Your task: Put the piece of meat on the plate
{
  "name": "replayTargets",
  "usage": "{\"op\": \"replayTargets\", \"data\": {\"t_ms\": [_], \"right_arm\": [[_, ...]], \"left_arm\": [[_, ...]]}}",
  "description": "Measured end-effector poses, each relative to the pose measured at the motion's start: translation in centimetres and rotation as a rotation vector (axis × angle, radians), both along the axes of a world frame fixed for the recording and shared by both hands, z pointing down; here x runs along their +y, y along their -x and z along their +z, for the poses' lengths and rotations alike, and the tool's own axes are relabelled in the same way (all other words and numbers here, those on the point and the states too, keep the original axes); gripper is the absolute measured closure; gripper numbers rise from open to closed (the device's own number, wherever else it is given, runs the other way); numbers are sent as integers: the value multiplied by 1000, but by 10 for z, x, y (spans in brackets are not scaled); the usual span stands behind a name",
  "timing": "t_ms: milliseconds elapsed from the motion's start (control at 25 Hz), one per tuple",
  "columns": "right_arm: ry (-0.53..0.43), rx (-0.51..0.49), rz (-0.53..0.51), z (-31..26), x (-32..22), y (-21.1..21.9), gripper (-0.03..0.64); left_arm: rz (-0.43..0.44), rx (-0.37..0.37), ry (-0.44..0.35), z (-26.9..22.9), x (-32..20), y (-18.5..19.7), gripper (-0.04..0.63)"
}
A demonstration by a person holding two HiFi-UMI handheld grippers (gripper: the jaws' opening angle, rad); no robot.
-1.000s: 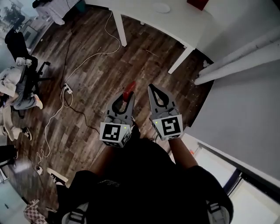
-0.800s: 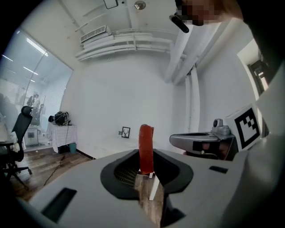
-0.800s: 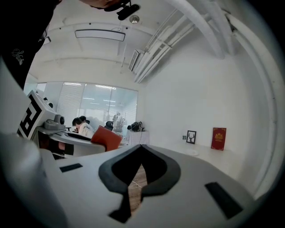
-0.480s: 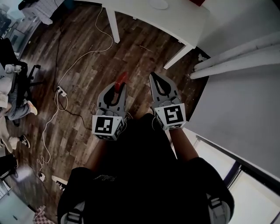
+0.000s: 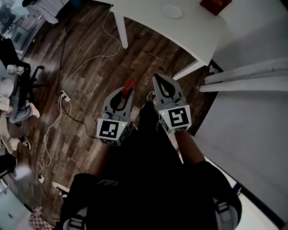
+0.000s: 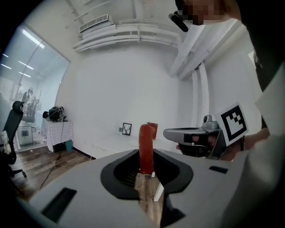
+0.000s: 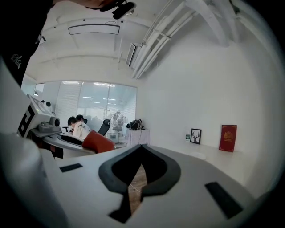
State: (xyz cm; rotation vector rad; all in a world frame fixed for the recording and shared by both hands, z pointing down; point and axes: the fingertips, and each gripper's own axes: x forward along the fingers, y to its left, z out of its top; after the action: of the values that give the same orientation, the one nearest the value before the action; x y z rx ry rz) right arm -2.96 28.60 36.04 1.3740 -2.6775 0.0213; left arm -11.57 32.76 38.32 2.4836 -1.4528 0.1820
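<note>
The piece of meat [image 5: 130, 84] is a red sausage-like strip standing upright out of my left gripper [image 5: 127, 90], which is shut on its lower end [image 6: 145, 149]. My right gripper [image 5: 155, 78] hangs beside it on the right, shut and empty, with its jaws meeting at the tip [image 7: 140, 146]. Both are held over the wooden floor, short of the white table [image 5: 198, 31]. The small white plate [image 5: 172, 11] lies on that table, far ahead. From the right gripper view the meat [image 7: 98, 142] shows at the left.
A red book [image 5: 215, 4] stands behind the plate, next to a small framed picture [image 7: 195, 136]. White table legs [image 5: 122, 30] stand ahead. White cables and a power strip [image 5: 66, 95] lie on the floor. At the left is a seated person on an office chair [image 5: 15, 85]. Pipes [image 5: 243, 78] run along the right wall.
Both grippers have moved forward over the floor toward the white table, side by side. The meat stays clamped in the left gripper. The right gripper stays shut.
</note>
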Motion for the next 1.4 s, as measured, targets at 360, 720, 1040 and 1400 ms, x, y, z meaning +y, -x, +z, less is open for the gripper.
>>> {"op": "replayTargets", "data": {"t_ms": [360, 720, 1040, 1400], "right_arm": [[82, -68, -70, 3, -126, 1, 595], [173, -93, -20, 39, -194, -82, 595], [152, -120, -2, 34, -229, -114, 595], [119, -21, 70, 33, -272, -122, 595]], "left_arm": [[13, -38, 41, -8, -120, -17, 511], [119, -41, 73, -2, -198, -82, 511], [189, -53, 42, -3, -254, -116, 511], [393, -52, -6, 7, -323, -125, 511]]}}
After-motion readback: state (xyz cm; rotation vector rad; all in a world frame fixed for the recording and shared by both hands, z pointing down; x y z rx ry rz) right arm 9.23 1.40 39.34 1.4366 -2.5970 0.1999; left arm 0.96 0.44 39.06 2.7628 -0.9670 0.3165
